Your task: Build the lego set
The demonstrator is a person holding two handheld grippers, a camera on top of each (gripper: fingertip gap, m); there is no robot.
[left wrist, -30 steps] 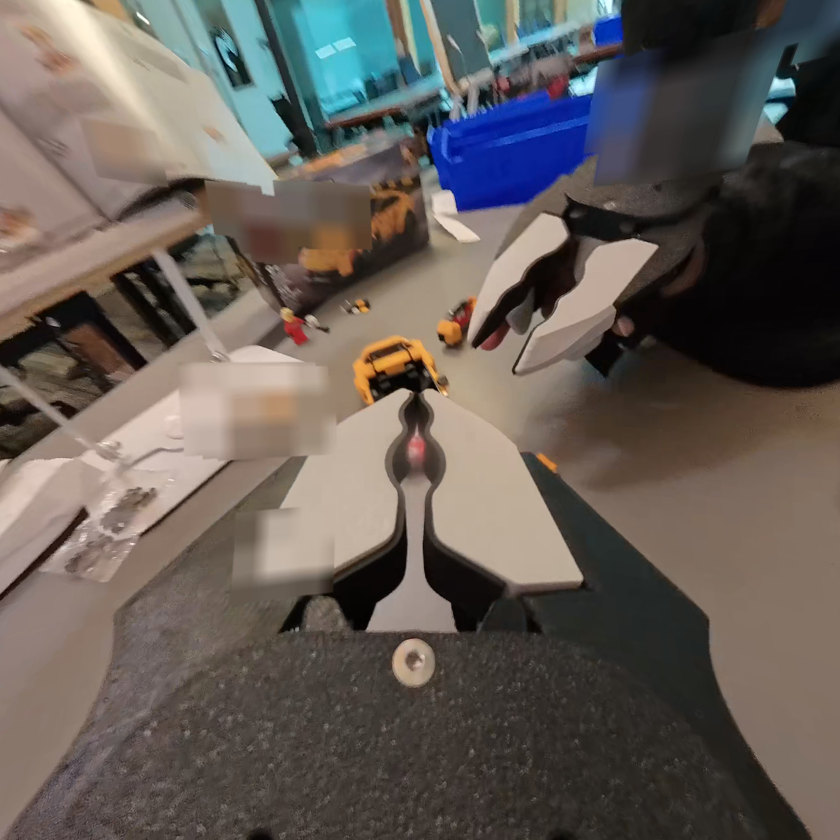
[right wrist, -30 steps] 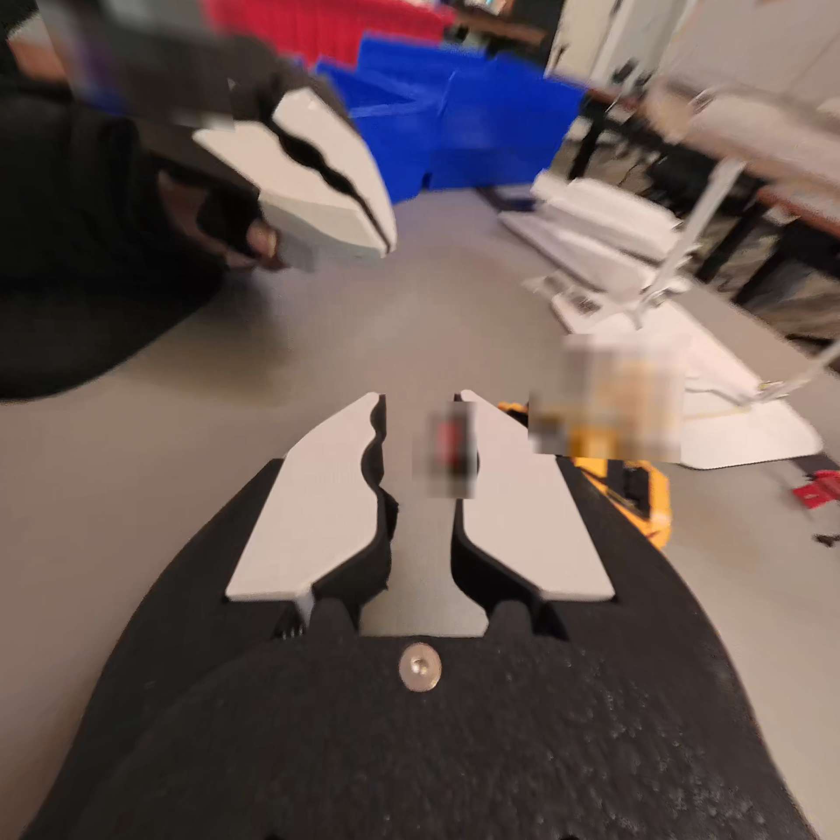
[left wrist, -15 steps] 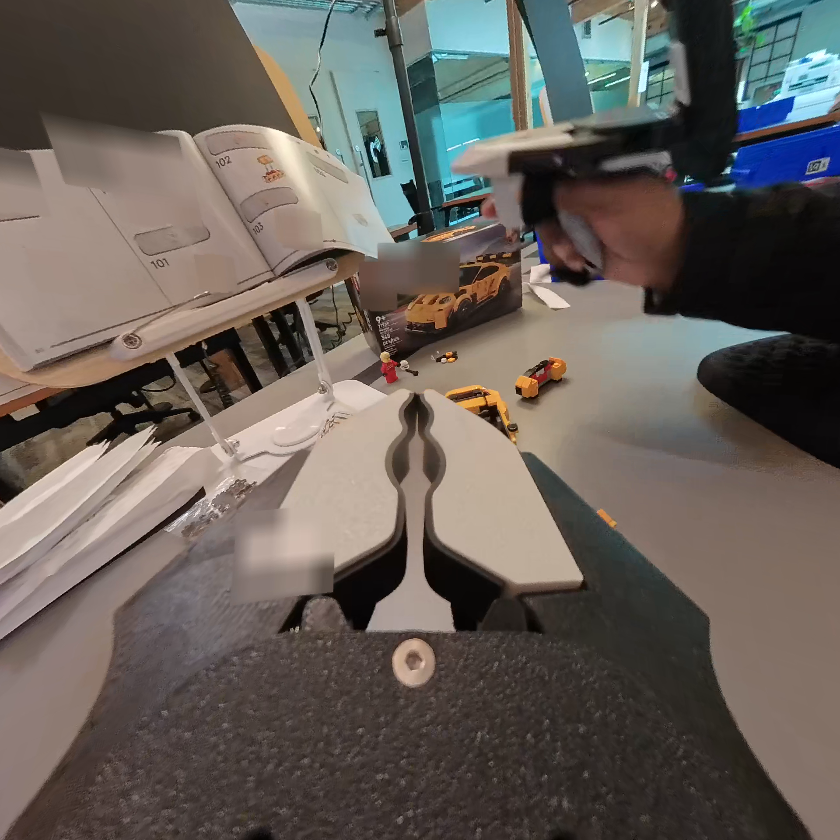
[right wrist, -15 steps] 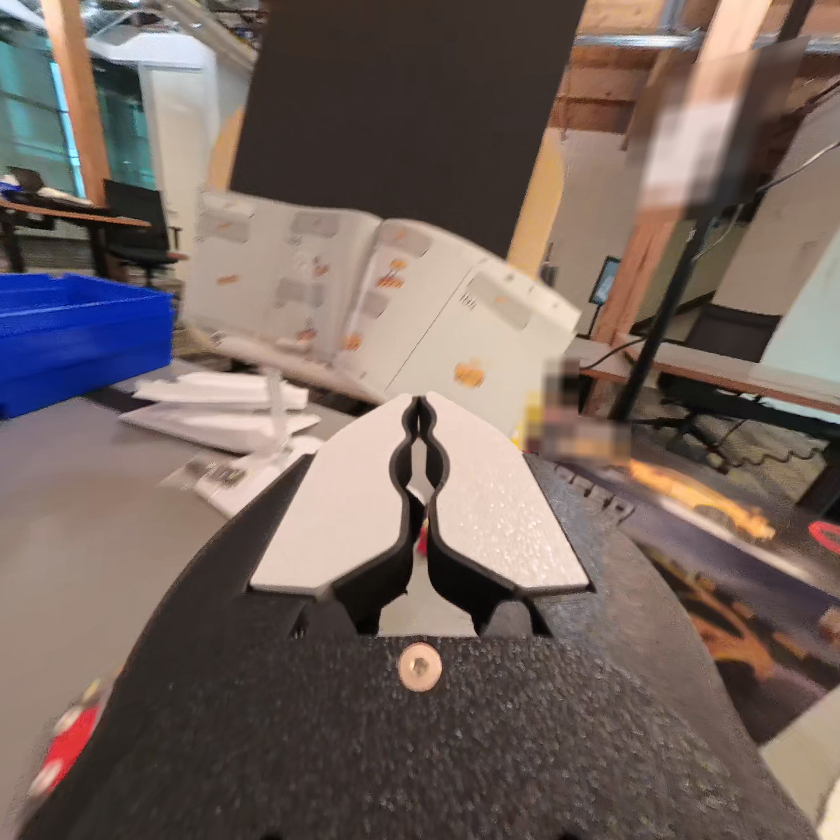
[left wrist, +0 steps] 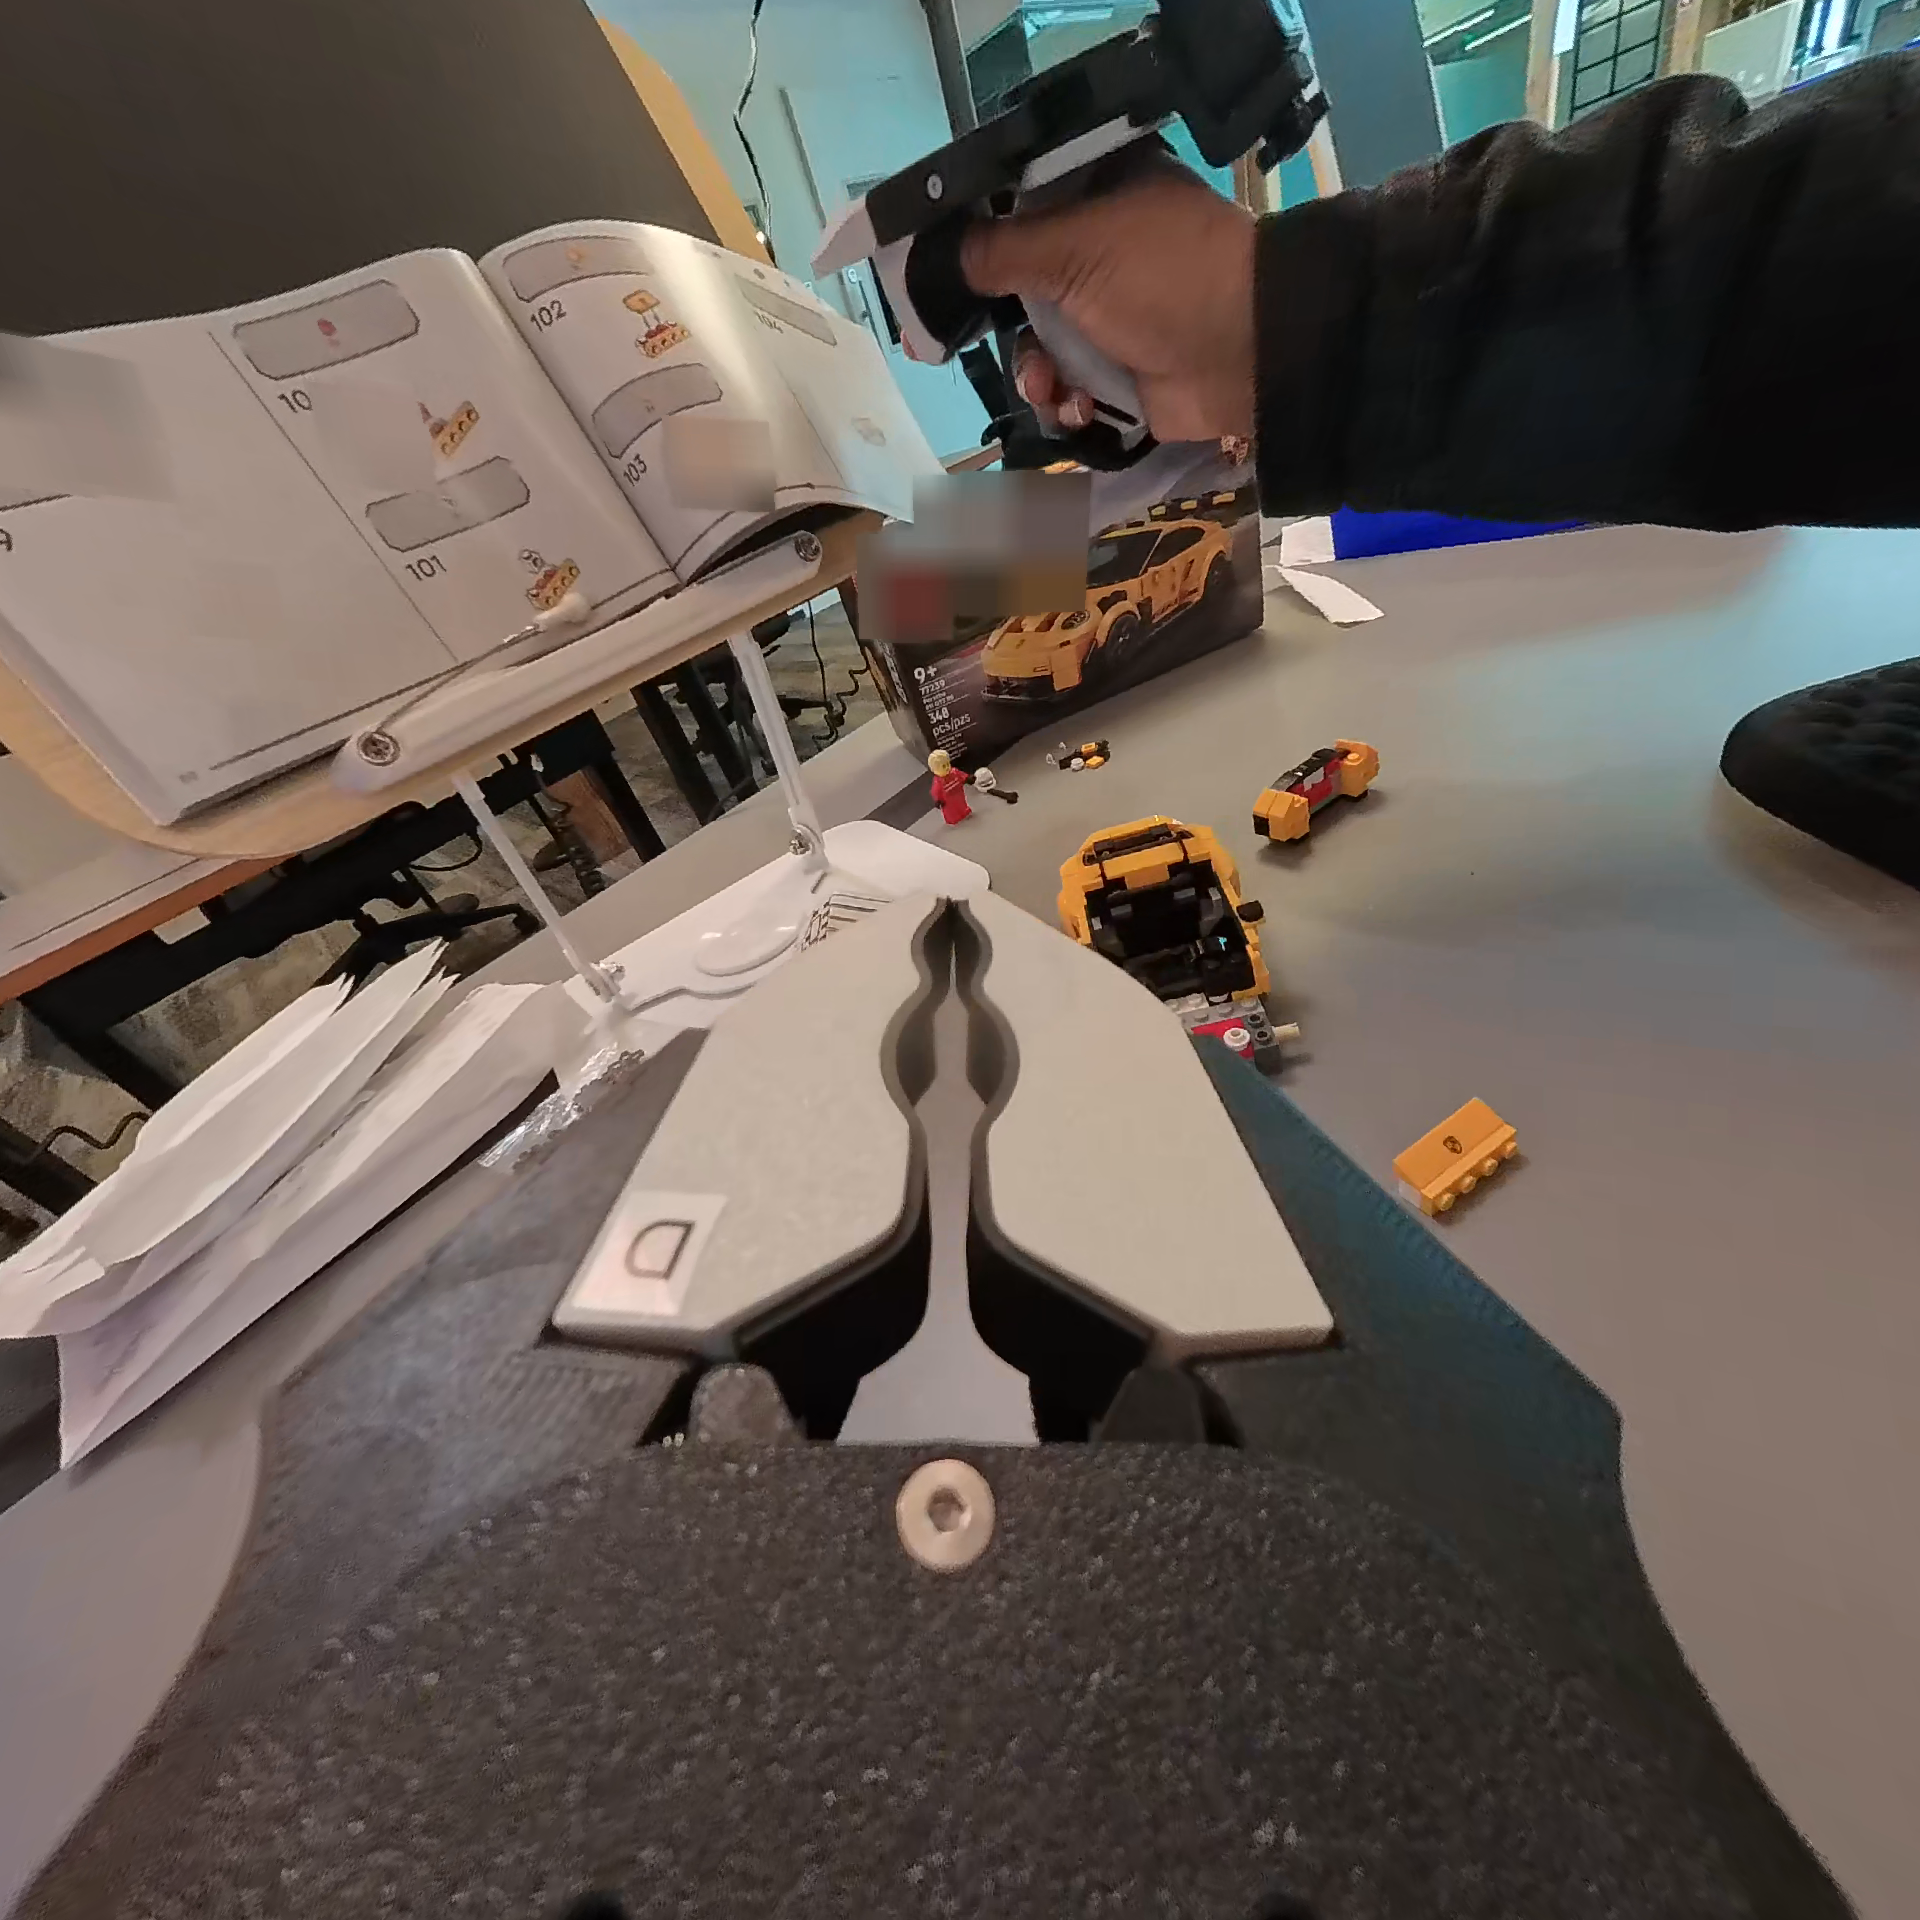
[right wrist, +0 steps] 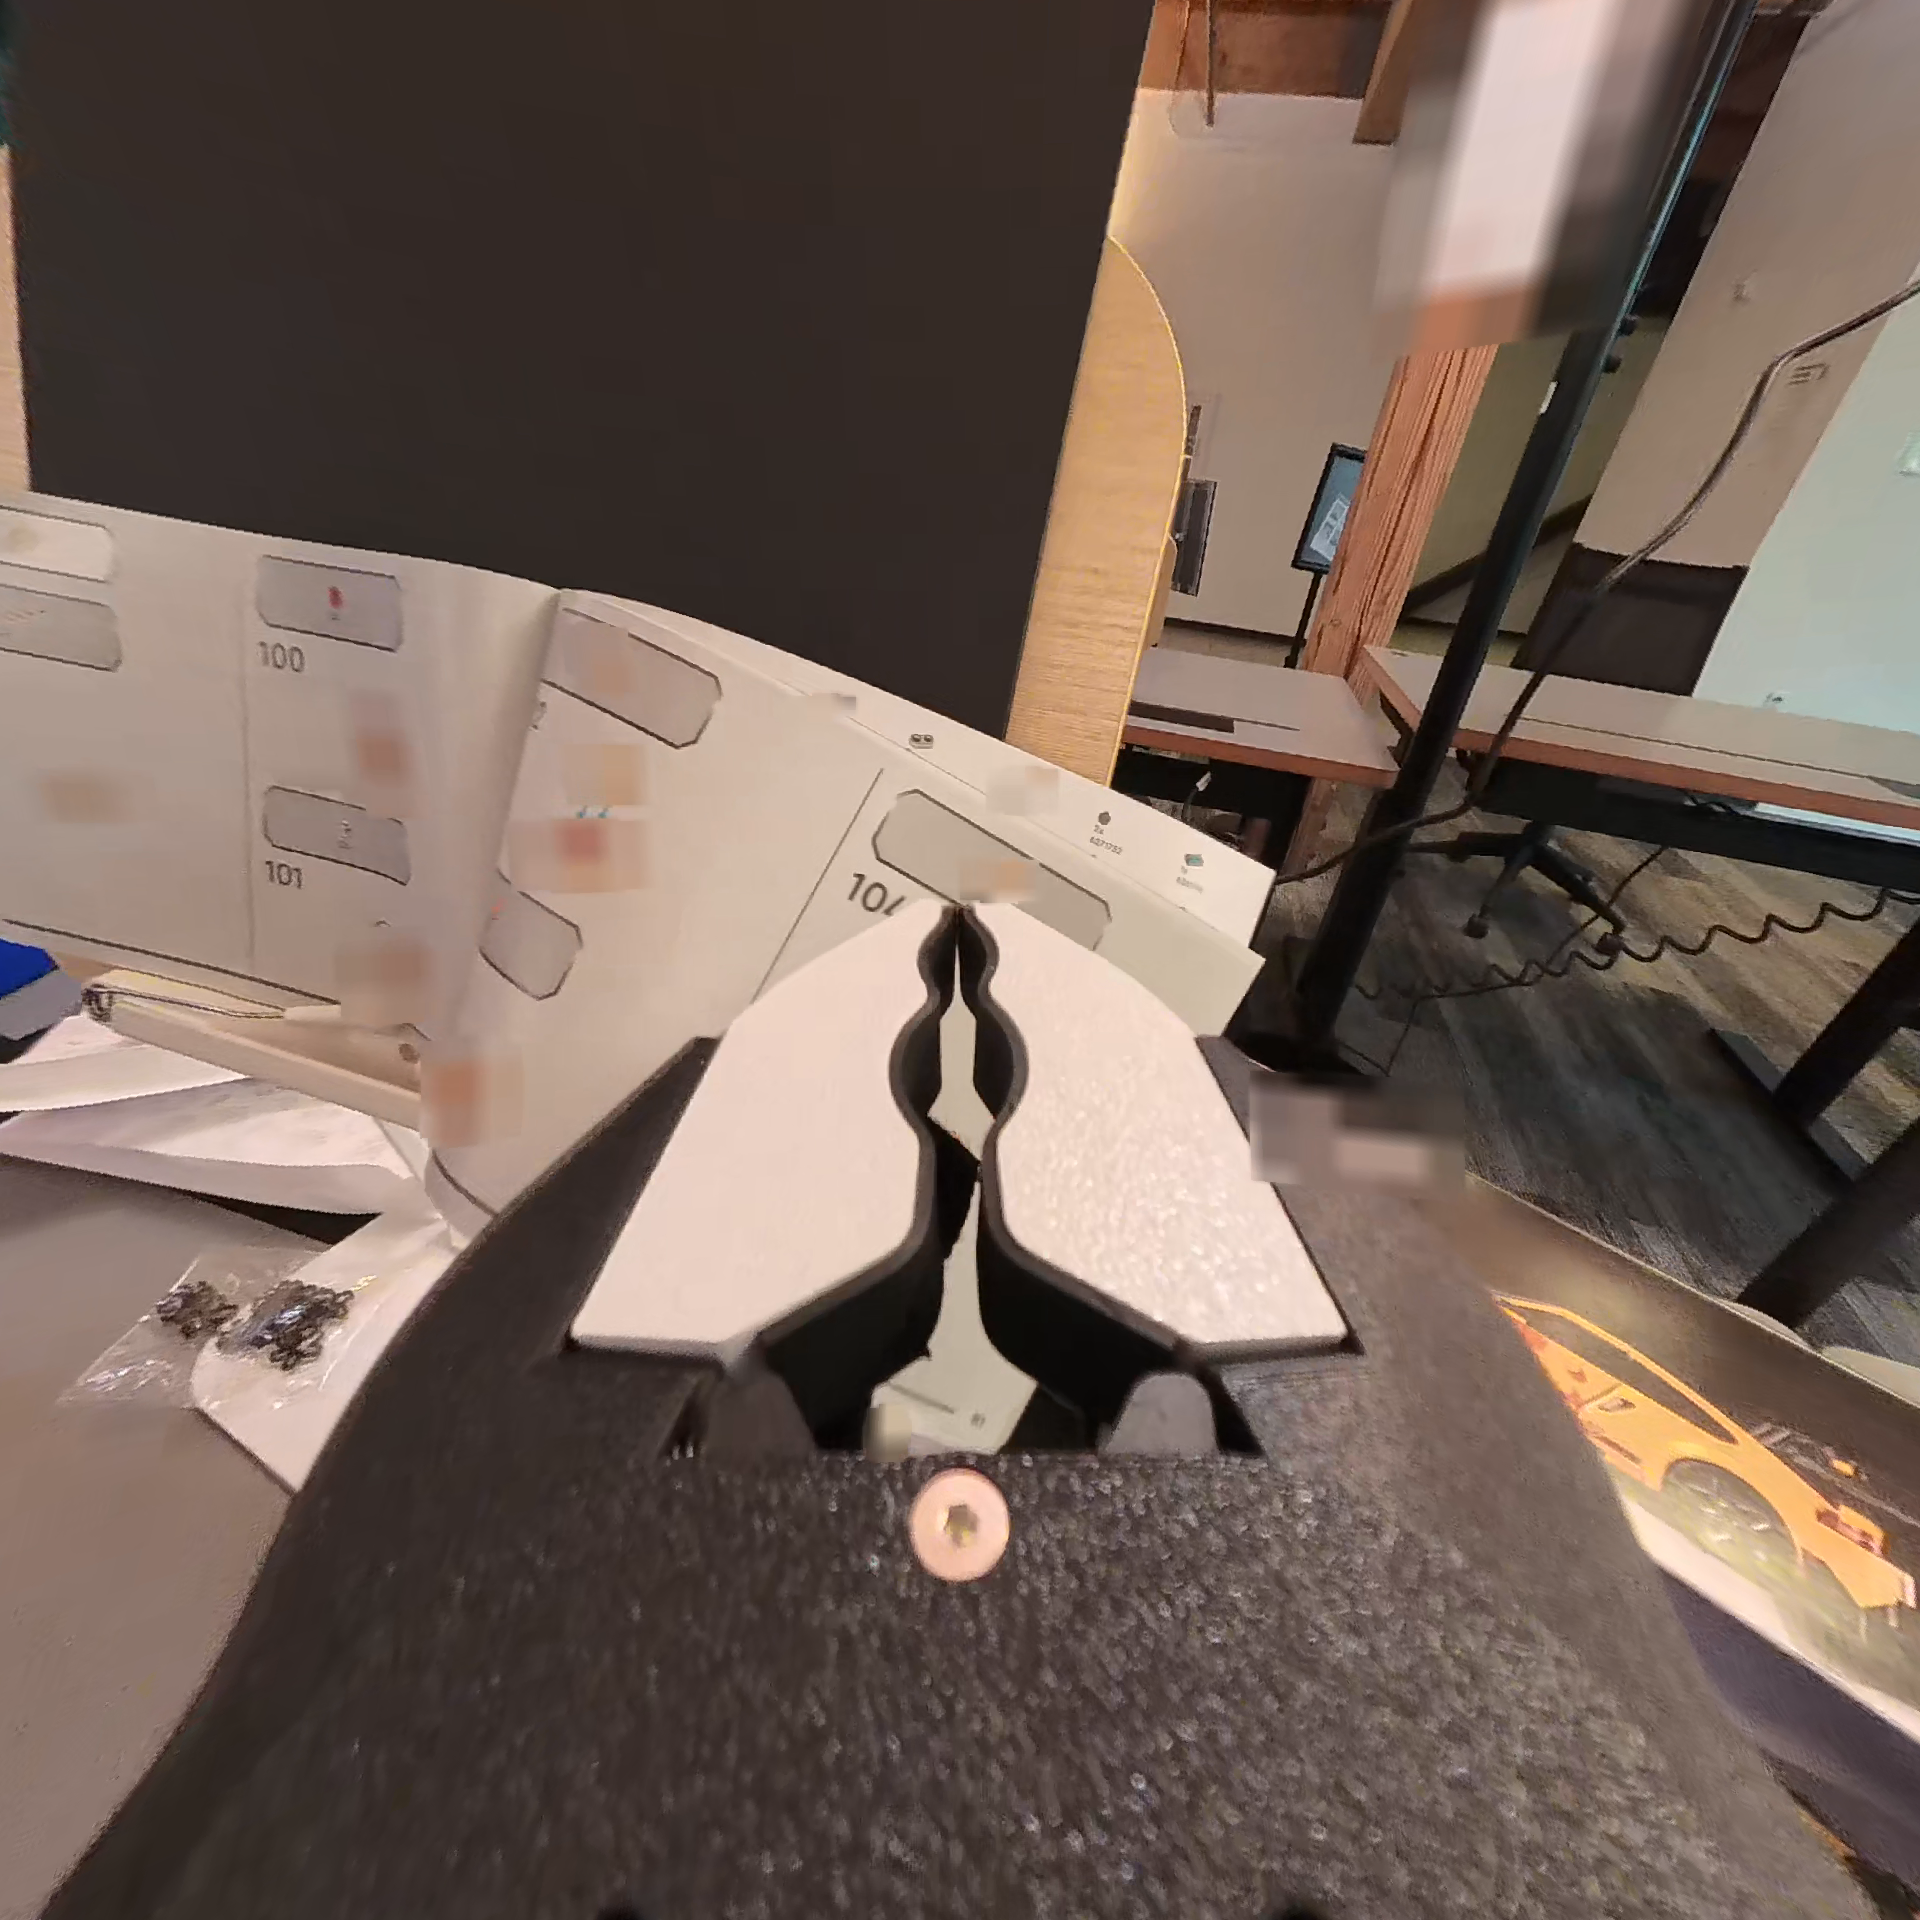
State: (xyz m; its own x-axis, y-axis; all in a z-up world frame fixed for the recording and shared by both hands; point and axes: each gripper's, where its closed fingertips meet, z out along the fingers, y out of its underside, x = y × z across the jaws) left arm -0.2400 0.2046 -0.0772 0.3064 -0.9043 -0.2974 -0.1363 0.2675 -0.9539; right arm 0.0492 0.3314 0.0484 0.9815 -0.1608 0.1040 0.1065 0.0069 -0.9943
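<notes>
A partly built yellow lego car (left wrist: 1164,914) sits on the grey table (left wrist: 1558,987). A small yellow and red sub-assembly (left wrist: 1314,790), a loose yellow piece (left wrist: 1455,1153) and a red minifigure (left wrist: 951,790) lie around it. My left gripper (left wrist: 951,909) is shut and empty, low over the table, short of the car. An open instruction booklet (left wrist: 416,468) rests on a stand. My right gripper (right wrist: 956,914) is shut, raised with its tips at the booklet's right page (right wrist: 935,831). I cannot tell if it pinches the paper. It also shows in the left wrist view (left wrist: 836,244), held by a hand.
The set's box (left wrist: 1081,613) stands behind the pieces and also shows in the right wrist view (right wrist: 1714,1455). White paper bags (left wrist: 260,1122) lie at the left. A clear bag of small black parts (right wrist: 260,1314) lies by the stand's base (left wrist: 831,904). A black pad (left wrist: 1839,769) is at the right. The gap from one gripper's tips to the other's is roughly 35 centimeters. Measured from the fingertips, the loose yellow piece (left wrist: 1455,1153) is 15 centimeters or so from the left gripper and 40 centimeters from the right.
My right gripper rose from the table to the booklet and went from open to shut. My left gripper drew back from the car. A booklet page now stands curled up.
</notes>
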